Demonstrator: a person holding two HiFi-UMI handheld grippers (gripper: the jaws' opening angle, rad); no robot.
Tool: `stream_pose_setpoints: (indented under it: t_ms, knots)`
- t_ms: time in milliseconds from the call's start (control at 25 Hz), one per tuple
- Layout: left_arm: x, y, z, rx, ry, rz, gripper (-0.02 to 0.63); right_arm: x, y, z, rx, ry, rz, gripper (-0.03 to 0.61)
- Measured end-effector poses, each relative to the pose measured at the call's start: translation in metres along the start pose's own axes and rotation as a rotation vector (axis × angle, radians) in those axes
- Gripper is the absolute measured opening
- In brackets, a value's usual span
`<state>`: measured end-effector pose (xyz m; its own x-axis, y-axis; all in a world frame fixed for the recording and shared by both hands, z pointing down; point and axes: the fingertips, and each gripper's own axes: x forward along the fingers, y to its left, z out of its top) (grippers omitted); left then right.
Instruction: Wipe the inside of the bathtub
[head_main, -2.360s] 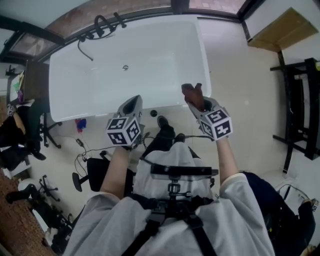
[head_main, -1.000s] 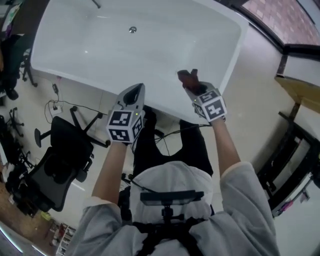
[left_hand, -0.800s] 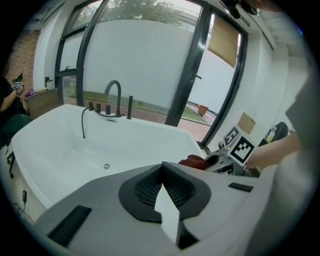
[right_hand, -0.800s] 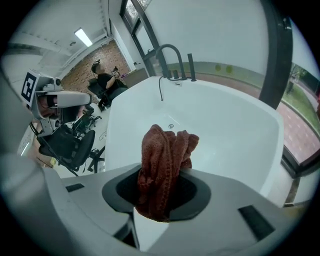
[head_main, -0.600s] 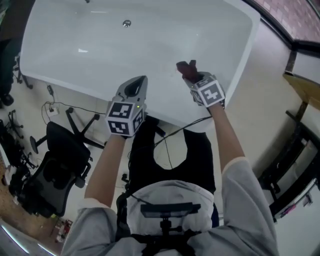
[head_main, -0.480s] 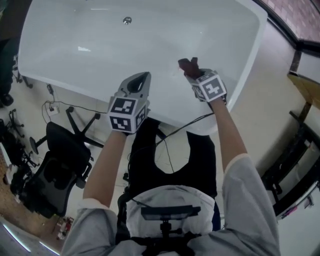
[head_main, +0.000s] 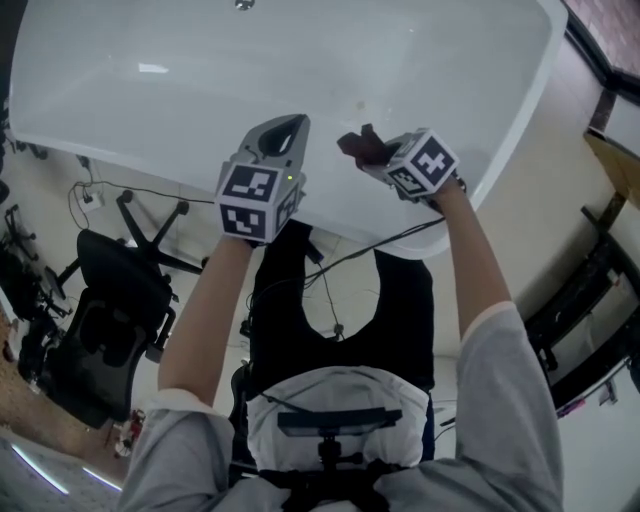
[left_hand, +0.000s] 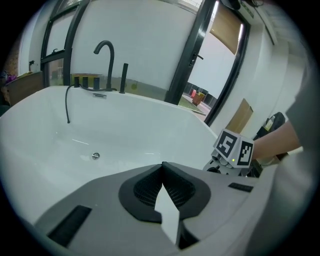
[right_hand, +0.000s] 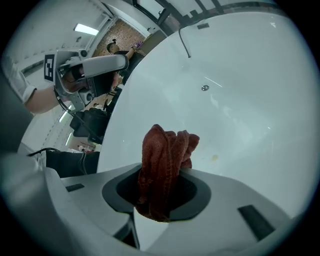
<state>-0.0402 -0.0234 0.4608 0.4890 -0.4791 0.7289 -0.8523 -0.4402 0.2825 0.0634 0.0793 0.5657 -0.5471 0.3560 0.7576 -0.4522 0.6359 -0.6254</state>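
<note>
The white bathtub (head_main: 150, 110) fills the top of the head view, and its round drain (left_hand: 95, 156) shows on the floor of the basin. My right gripper (head_main: 372, 150) is shut on a dark red cloth (right_hand: 162, 162) that sticks up from its jaws, held over the tub's near inner wall at the right end. A small yellowish spot (right_hand: 214, 158) marks the wall just past the cloth. My left gripper (head_main: 283, 128) is shut with nothing in it and hovers above the near rim, to the left of the right one.
A black faucet (left_hand: 106, 55) and a hand shower hose (left_hand: 68, 102) stand at the tub's far end. A black office chair (head_main: 115, 310) and loose cables (head_main: 330, 275) lie on the floor at the left. A dark metal rack (head_main: 595, 290) stands at the right.
Both grippers have moved forward over the tub's near rim. The right one has turned leftward with the cloth still in it.
</note>
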Motion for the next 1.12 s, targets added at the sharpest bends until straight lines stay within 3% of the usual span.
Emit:
stream_pose_setpoints:
  t_ms: [240, 640, 760, 880, 1000, 1120]
  knots:
    - [0.003, 0.004, -0.013, -0.018, 0.012, -0.006, 0.008, 0.012, -0.006, -0.011, 0.036, 0.004, -0.02, 0.13]
    - [0.059, 0.029, -0.019, -0.019, -0.008, -0.021, 0.008, 0.068, -0.11, 0.016, 0.192, -0.063, -0.309, 0.13]
    - [0.089, 0.039, -0.028, -0.03, 0.006, -0.034, 0.008, 0.1, -0.128, 0.027, 0.273, -0.119, -0.315, 0.13]
    - [0.117, 0.045, -0.038, -0.041, 0.043, -0.069, 0.008, 0.13, -0.152, 0.02, 0.348, -0.111, -0.362, 0.13]
    - [0.142, 0.053, -0.051, 0.0, 0.074, -0.106, 0.008, 0.149, -0.183, -0.001, 0.397, -0.037, -0.48, 0.133]
    - [0.165, 0.065, -0.066, 0.062, 0.089, -0.111, 0.008, 0.172, -0.204, -0.01, 0.424, -0.025, -0.523, 0.133]
